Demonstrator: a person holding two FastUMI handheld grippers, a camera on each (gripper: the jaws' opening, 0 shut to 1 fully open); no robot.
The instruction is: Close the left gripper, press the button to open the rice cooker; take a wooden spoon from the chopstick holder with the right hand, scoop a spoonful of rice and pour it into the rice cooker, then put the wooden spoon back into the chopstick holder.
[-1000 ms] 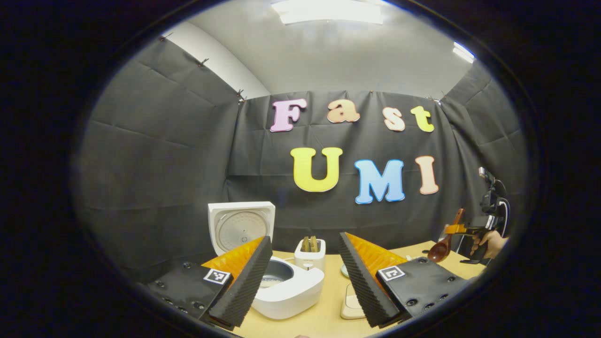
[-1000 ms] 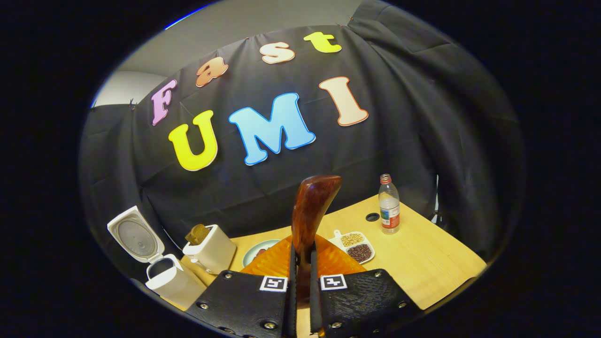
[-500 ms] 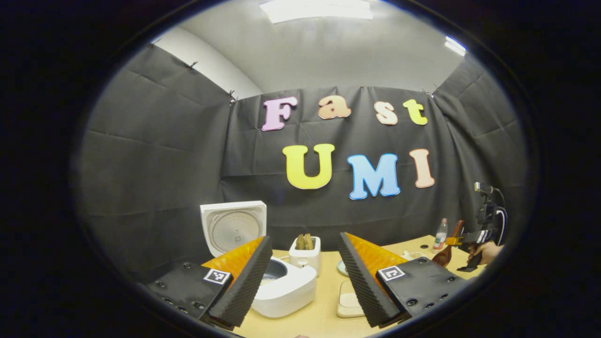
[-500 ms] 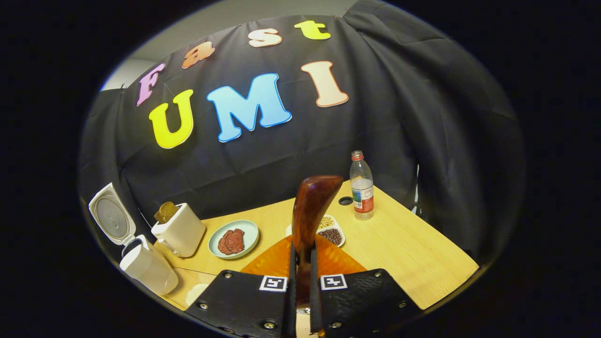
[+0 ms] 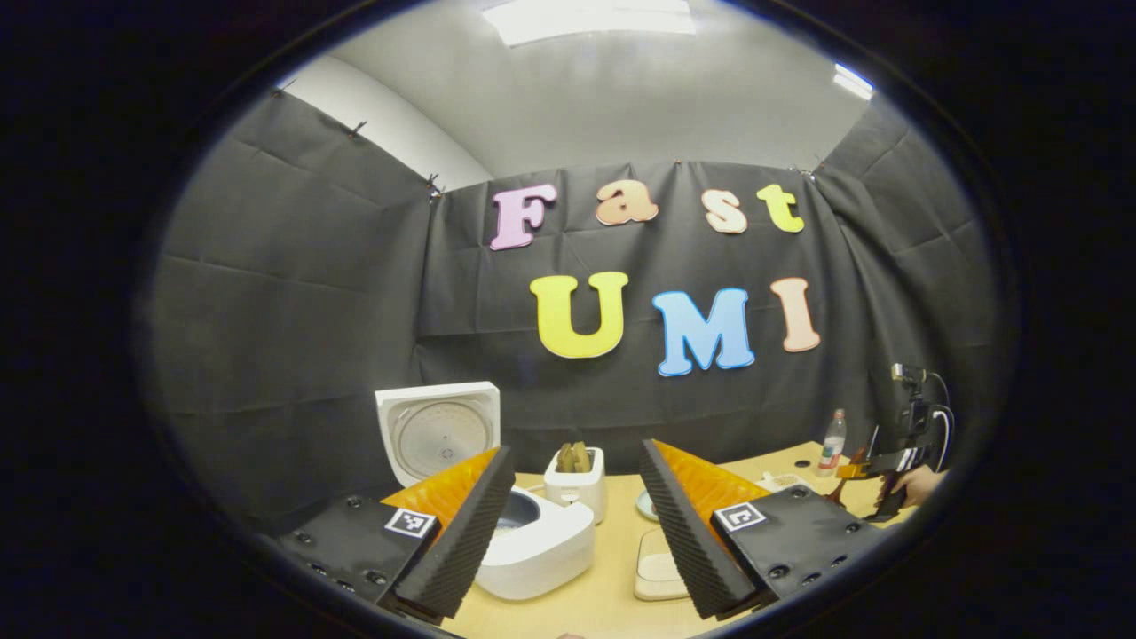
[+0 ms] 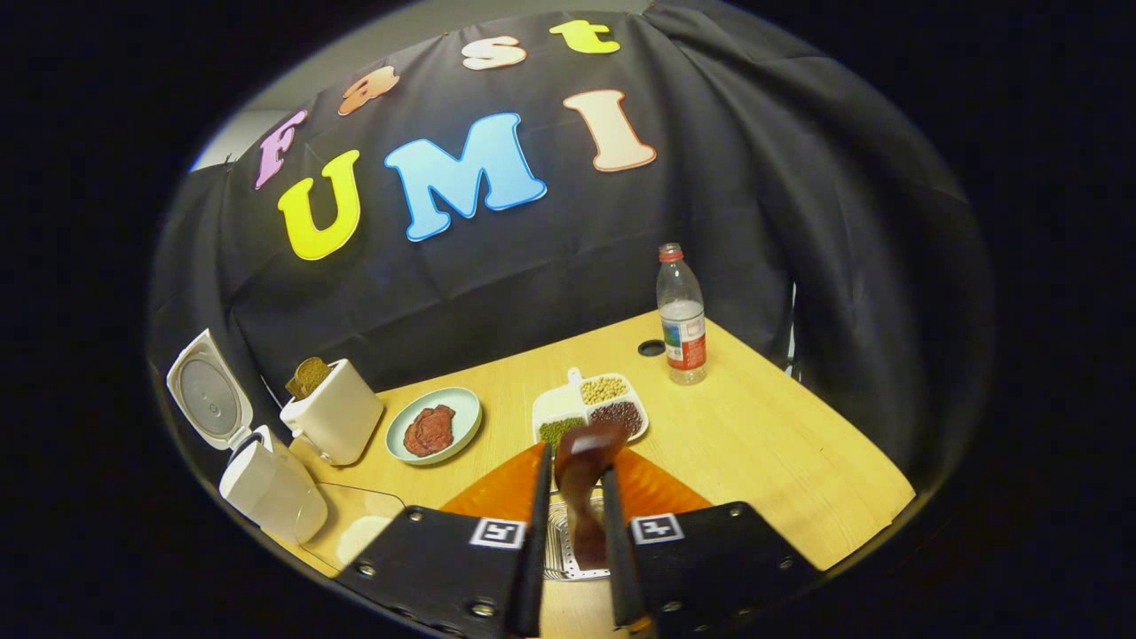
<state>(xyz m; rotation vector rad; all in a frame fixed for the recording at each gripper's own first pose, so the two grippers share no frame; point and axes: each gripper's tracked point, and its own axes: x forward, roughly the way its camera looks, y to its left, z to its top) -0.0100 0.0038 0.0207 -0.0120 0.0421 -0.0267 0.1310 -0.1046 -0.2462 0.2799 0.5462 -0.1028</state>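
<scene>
A wooden table (image 6: 781, 444) inside a black-cloth booth, described from left to right with the rice cooker (image 6: 266, 484) as the landmark. The cooker sits at the table's far left with its lid (image 6: 206, 395) standing open – the button step looks done. Just right of it is a white toaster-like holder (image 6: 333, 413) with brown pieces poking out, then a pale green plate (image 6: 435, 426) of dark food, then a divided dish (image 6: 590, 408) with 4 compartments of grains and beans; a water bottle (image 6: 681, 315) stands farthest from the cooker. In front of the dish, the right gripper (image 6: 572, 532) is clamped on the wooden spoon (image 6: 586, 484) by its handle, the jaws narrow, the spoon blurred. The spoon looks light, stiff and glossy – likely slippery, so a firm hold mid-handle seems wise. The left gripper (image 5: 577, 524) hangs wide apart, holding nothing, with the cooker (image 5: 532, 550) seen behind its left finger.
</scene>
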